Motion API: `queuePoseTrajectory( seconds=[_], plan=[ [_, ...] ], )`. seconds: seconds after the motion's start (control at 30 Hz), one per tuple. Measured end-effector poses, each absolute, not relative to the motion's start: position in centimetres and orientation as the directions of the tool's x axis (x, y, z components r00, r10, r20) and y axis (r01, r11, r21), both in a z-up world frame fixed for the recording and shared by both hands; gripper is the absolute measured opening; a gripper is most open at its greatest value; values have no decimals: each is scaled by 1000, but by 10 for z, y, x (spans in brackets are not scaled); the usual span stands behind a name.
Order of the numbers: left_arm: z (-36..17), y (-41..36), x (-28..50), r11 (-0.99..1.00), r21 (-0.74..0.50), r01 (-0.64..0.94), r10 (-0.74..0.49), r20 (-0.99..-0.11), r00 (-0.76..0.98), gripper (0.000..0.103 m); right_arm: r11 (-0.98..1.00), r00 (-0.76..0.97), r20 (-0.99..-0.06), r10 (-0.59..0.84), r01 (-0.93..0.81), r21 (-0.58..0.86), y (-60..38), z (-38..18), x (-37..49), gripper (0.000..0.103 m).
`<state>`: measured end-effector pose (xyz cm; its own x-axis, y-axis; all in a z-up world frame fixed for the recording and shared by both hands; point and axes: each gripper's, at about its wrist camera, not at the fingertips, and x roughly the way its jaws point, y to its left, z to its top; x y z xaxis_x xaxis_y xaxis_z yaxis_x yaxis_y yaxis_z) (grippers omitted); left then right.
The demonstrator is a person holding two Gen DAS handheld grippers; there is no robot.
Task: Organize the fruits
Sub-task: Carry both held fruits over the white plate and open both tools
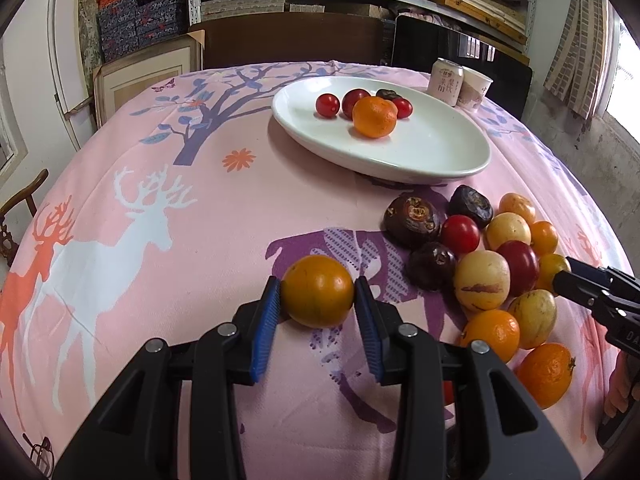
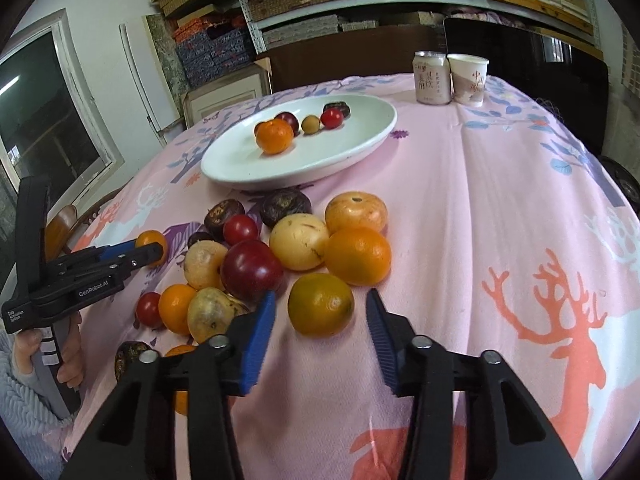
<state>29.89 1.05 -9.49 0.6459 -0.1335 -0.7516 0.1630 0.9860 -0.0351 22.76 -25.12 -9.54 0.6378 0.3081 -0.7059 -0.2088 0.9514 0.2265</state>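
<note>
The left claw (image 1: 317, 298) is pinching a small orange-green citrus (image 1: 318, 291) between its blue pads, just off the pile of loose fruit (image 1: 484, 264) lying at its three o'clock on the pink surface (image 1: 200, 216). The right claw (image 2: 321, 322) is standing partly open around another greenish citrus (image 2: 321, 305), pads not touching it. The white plate (image 2: 320, 164), at twelve o'clock beyond the pile, is holding a mandarin (image 2: 274, 136) and several small fruits.
</note>
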Motion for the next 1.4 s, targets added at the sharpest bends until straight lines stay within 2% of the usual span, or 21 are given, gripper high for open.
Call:
queuePoseTrajectory(
  seconds=[0.13,0.17,0.3,0.6,0.8,1.03,1.27,1.3,1.37,1.4],
  plan=[
    [-95,10,299,986,-28,164,-129,-752,647,37,947,603,-730,322,-202,251,-252,-102,233,41],
    [-96,10,299,986,-25,162,-125,-753,646,37,946,596,-735,324,-207,249,-250,-104,234,37],
    [-97,12,301,987,-38,158,-131,-758,639,37,941,589,-733,339,-217,261,-249,-104,234,37],
    [-96,13,304,986,-60,154,-146,-752,642,37,931,660,-661,358,-198,306,-263,-90,227,36],
    [-66,-4,314,986,-9,165,-123,-704,699,37,936,713,-614,339,-188,298,-267,-76,227,36],
    [-31,-29,368,985,-28,171,-146,-663,734,37,945,726,-607,322,-205,256,-244,-37,286,36],
    [-55,-39,420,989,-7,150,-111,-708,698,37,956,722,-629,288,-177,234,-218,-52,351,37],
    [-58,-38,424,988,-8,152,-112,-714,691,37,955,720,-631,290,-170,245,-219,-57,357,38],
    [-65,-37,428,987,-19,160,-124,-723,679,37,956,714,-638,287,-174,236,-220,-64,359,55],
    [-67,-35,429,986,-33,162,-135,-728,672,37,960,721,-637,274,-168,223,-221,-65,357,57]
  ],
)
